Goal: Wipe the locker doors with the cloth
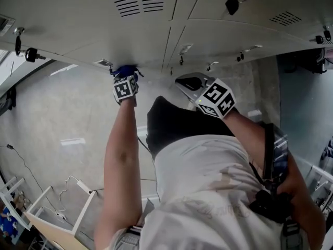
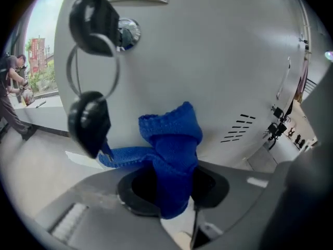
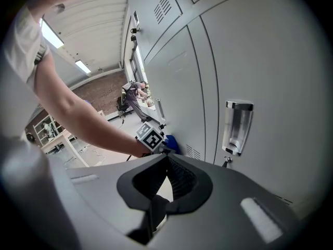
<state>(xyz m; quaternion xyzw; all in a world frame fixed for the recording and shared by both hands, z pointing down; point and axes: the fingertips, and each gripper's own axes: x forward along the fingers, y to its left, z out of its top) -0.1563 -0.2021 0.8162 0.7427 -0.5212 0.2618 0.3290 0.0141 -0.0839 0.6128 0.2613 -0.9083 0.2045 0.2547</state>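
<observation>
My left gripper is shut on a blue cloth and presses it against a pale grey locker door. The cloth bunches up between the jaws and touches the door just below a lock, from which black keys hang on a ring. In the head view the cloth sits at the door's lower part. My right gripper hangs a little off the lockers, shut and holding nothing. From the right gripper view I see the left gripper's marker cube and the cloth further along the row.
The locker row has vent slots, more keys and a clear label holder. A second black key fob dangles beside the cloth. White frames stand on the grey floor behind me. A person is far off.
</observation>
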